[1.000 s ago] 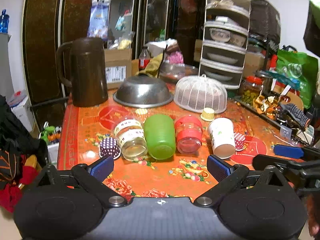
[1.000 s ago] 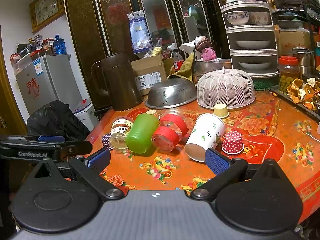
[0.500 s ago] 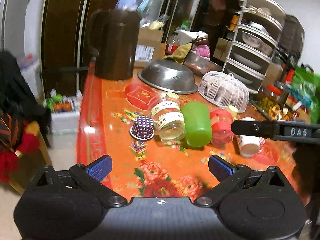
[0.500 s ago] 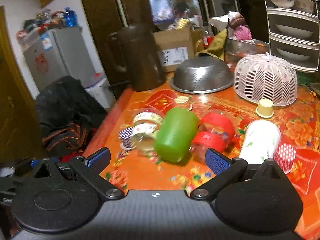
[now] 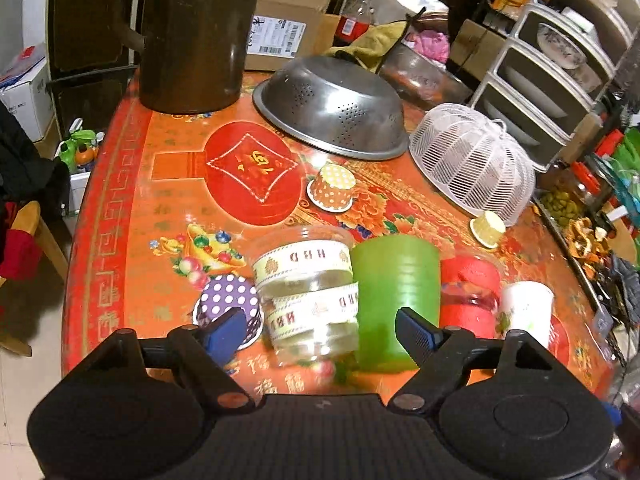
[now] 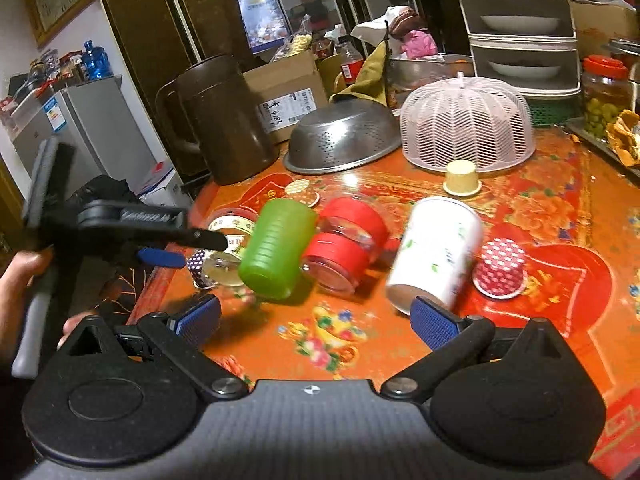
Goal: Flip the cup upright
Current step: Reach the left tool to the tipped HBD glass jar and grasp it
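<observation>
- The left gripper [image 5: 318,330] hangs low over the near edge of the counter [image 5: 132,208], its blue-padded fingers [image 5: 226,332] spread wide and gripping nothing; between them lies a clear cup [image 5: 310,292] banded with cream tape, on its side.
- The right gripper [image 6: 316,322] is also wide open and empty, over the near part of the counter [image 6: 552,200], with the row of tipped cups just beyond its fingers [image 6: 434,326].
- Five things lie in that row: a purple polka-dot cupcake liner [image 5: 228,298] mouth down at the left, then the clear cup, a green plastic cup [image 6: 276,250] on its side touching it, a clear cup with red bands [image 6: 344,248] on its side, and a white paper cup [image 6: 434,256] with a leaf print, on its side with its mouth toward the near edge.
- A red polka-dot cupcake liner [image 6: 500,268] sits mouth down just right of the white paper cup.
- Farther back, an orange dotted cupcake liner [image 5: 332,192] and a small yellow cup [image 6: 462,178] stand mouth down.
- Beyond them sit an upturned steel colander [image 5: 336,110] and a white mesh food cover [image 5: 474,164].
- At the far left stands a dark brown pitcher [image 5: 192,36], with a cardboard box [image 5: 288,28] behind it.
</observation>
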Demonstrator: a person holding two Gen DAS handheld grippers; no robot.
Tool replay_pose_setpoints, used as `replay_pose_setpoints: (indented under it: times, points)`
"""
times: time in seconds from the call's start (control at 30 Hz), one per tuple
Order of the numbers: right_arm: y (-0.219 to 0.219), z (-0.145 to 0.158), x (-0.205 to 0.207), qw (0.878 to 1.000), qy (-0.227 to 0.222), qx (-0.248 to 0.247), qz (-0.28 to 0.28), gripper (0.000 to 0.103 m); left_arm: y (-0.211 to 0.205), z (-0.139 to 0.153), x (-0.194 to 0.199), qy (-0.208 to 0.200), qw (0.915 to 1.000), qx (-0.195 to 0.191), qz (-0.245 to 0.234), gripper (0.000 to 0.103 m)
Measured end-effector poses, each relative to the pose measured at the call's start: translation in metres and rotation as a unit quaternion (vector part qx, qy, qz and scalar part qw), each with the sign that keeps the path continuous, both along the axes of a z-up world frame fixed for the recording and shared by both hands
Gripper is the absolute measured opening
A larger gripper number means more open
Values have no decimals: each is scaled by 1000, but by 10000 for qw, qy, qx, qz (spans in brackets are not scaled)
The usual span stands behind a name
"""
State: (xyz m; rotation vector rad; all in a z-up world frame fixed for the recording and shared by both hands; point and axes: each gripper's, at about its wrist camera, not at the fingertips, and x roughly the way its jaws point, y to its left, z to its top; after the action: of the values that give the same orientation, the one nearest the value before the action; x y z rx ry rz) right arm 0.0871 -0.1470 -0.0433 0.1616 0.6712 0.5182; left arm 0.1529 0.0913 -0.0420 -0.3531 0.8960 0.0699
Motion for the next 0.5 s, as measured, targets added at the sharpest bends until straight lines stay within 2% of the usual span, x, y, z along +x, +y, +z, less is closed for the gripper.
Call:
replay_pose_setpoints:
  times: [0.1,0.23,0.5]
  points:
    - [-11,-2,-2,9999,-37,85,39,102,-5,-1,8,161,9996,204,108,85]
    - [-20,-4,-6,9996,-85,217,142,102,-7,-4,14,307,9990,223,223,76]
    - [-26,-9,-10,9986,-131,412,301,102,-14,-5,23,324,9985,336,276,72]
